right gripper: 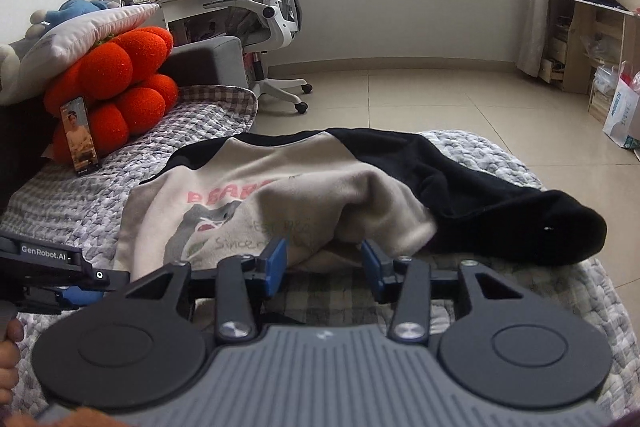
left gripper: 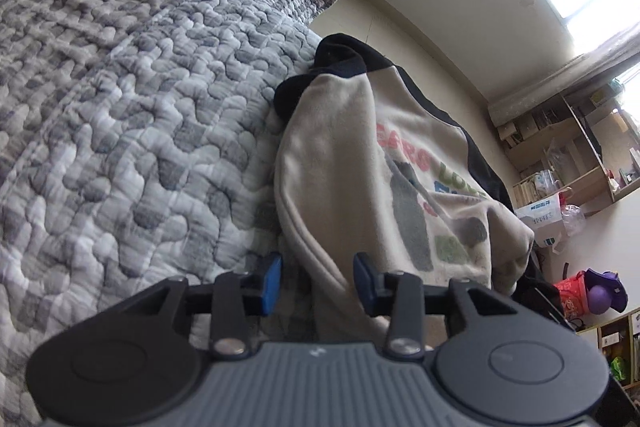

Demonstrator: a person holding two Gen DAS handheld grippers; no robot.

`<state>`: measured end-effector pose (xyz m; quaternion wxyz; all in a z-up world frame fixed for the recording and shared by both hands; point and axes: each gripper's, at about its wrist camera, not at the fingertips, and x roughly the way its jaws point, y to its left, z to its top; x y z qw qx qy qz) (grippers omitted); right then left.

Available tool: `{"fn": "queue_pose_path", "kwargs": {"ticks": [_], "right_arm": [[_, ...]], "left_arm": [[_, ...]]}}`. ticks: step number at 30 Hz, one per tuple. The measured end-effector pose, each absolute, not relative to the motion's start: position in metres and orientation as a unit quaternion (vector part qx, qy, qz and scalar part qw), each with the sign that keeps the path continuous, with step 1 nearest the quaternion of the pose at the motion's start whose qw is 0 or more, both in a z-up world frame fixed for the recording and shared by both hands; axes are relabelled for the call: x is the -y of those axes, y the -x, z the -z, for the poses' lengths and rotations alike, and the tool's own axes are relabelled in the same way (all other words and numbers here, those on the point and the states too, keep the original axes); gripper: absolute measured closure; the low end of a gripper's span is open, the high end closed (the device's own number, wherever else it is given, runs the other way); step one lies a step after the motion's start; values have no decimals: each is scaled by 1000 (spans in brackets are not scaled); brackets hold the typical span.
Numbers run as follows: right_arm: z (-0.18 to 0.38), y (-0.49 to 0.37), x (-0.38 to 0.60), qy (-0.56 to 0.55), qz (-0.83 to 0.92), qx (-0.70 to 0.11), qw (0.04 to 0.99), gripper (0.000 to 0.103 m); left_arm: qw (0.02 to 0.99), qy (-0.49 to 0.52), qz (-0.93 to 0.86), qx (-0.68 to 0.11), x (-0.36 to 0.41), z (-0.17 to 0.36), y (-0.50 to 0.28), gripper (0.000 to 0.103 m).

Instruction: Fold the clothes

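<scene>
- Right now a cream fleece sweatshirt with black sleeves and a colourful printed front [right gripper: 256,211] lies partly folded on a grey-and-white quilted bedspread [right gripper: 80,195], filling the middle of the right wrist view.
- One black sleeve [right gripper: 500,199] stretches toward the right of that frame, its cuff resting on the quilt near the bed's edge.
- A cream fold of the body is bunched up at the centre, just above the right gripper [right gripper: 324,263] at the lower middle of the frame.
- Its blue-padded jaws stand apart; a bit of cream hem sits between them, but the pads do not press on it.
- At the left edge of the same view the left gripper [right gripper: 76,293] shows from the side, close to the sweatshirt's lower left corner, with a hand [right gripper: 8,355] beneath it.
- Seen from the left wrist, the left gripper [left gripper: 318,281] is at the lower middle with its jaws apart, and the sweatshirt's cream edge [left gripper: 332,163] runs up between them without being clamped.
- An orange plush cushion of round lobes [right gripper: 116,87] sits at the upper left, with a phone showing a lit screen [right gripper: 80,135] propped against it.
- A white office chair [right gripper: 276,7] stands on the tiled floor beyond the bed, at the upper middle.
</scene>
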<state>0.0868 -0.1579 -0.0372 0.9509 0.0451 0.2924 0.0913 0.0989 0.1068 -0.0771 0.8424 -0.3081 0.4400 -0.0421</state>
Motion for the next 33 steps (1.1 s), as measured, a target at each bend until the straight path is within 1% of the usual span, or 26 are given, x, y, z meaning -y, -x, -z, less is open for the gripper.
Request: {"fn": "queue_pose_path", "kwargs": {"ticks": [4,5,6,7,9,10,12,16,17,22,29,30,31,32,33], "right_arm": [[43,-76,162,-67,-124,-294,945,52],[42,-74,161,-67,-136,-291,945,52],[41,-71,161,-67,-148,-289,943,49],[39,-68,159,-66,-161,-286,942,46],[37,-60,155,-60,-187,-275,941,41],[36,-56,152,-57,-199,-270,940,40],[33,-49,146,-44,-227,-262,937,39],[31,-35,129,-5,-280,-247,928,31],[31,-34,124,6,-288,-245,926,30],[40,-37,100,53,-292,-244,923,29],[56,-65,81,69,-257,-256,929,30],[57,-70,80,67,-253,-257,930,40],[57,-75,79,62,-249,-257,932,65],[57,-80,78,54,-244,-260,933,74],[56,-86,80,38,-239,-265,933,76]], "left_arm": [[823,347,87,-442,-105,88,-96,65],[826,341,91,-440,-102,88,-96,65],[828,335,94,-439,-101,87,-97,68],[830,335,96,-436,-101,86,-98,78],[832,339,105,-426,-100,84,-98,91],[833,343,110,-420,-100,81,-97,93],[836,349,122,-406,-99,76,-97,94],[849,347,158,-366,-91,59,-93,95],[852,345,167,-356,-89,55,-92,95],[855,347,199,-329,-89,44,-89,95],[853,355,215,-316,-90,41,-93,95],[853,355,217,-315,-91,40,-94,95],[854,354,217,-314,-91,41,-95,95],[855,352,216,-313,-90,41,-95,95],[856,350,216,-312,-90,41,-96,95]]}}
